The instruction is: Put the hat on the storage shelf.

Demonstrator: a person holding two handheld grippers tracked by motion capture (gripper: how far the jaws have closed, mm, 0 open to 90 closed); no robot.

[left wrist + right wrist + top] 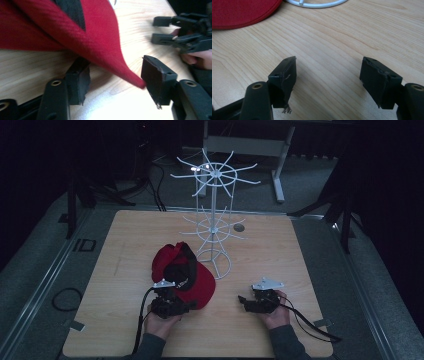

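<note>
Left gripper point(116, 82) jaws apart, we see cap point(75, 32) brim edge between them, touching one jaw | right gripper point(328, 82) agape, empty, cap well off toward left hand | we judge left nearer.

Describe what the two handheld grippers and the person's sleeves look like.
Both the left gripper and the right gripper are black, each with a grey three-cornered plate on top and a black trailing cable. Their fingers are blocky black pads with frayed edges. The sleeves are dark grey.
</note>
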